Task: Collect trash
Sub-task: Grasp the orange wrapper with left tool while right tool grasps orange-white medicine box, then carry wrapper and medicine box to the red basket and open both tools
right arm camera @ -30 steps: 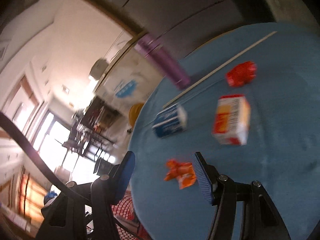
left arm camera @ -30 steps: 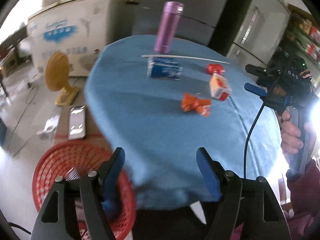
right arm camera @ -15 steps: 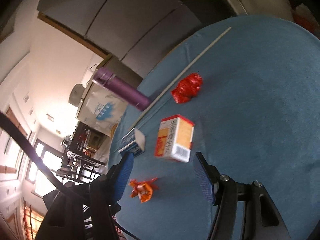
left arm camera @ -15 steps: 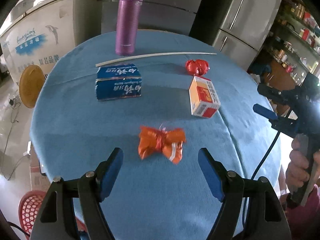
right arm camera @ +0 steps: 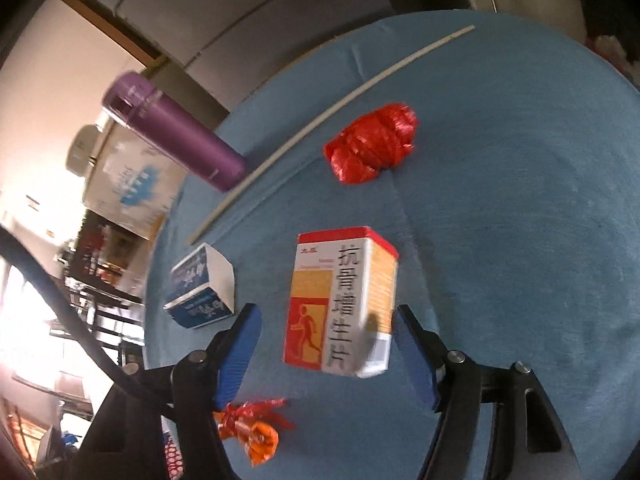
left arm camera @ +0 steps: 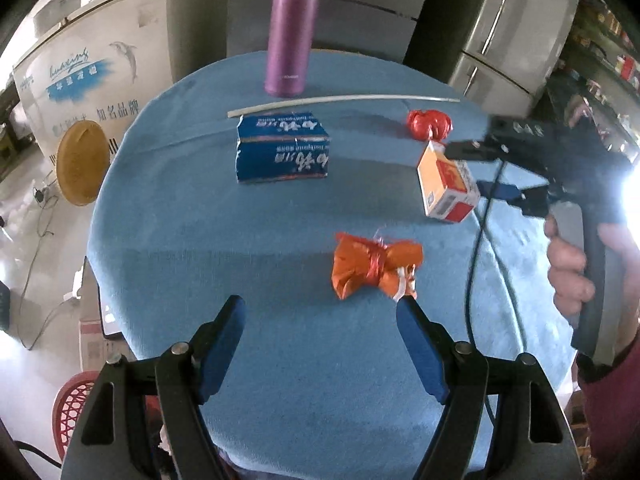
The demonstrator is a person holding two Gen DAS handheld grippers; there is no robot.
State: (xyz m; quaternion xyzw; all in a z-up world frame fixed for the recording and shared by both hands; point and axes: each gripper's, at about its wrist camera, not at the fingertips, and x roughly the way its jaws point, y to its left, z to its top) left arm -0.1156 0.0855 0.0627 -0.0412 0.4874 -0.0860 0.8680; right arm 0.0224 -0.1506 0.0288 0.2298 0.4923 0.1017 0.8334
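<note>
On the round blue table [left arm camera: 200, 240] lie an orange crumpled wrapper [left arm camera: 374, 266], an orange-and-white medicine box [left arm camera: 448, 188], a blue box [left arm camera: 282, 148] and a red crumpled wrapper [left arm camera: 430, 124]. My left gripper [left arm camera: 320, 312] is open, just short of the orange wrapper, which lies ahead of its right finger. My right gripper [right arm camera: 326, 320] is open with the medicine box [right arm camera: 340, 300] between its fingers, not clamped. The red wrapper [right arm camera: 372, 148], blue box [right arm camera: 200, 284] and orange wrapper [right arm camera: 252, 432] also show in the right wrist view. The right gripper shows in the left wrist view [left arm camera: 472, 168].
A purple flask [left arm camera: 294, 28] stands at the table's far edge beside a long white stick [left arm camera: 340, 102]. A red basket [left arm camera: 74, 408] sits on the floor at lower left. A white freezer [left arm camera: 92, 64] and grey cabinets stand behind the table.
My left gripper swung from the red basket up over the table toward the orange wrapper. My right gripper moved in on the medicine box, which now sits between its fingers.
</note>
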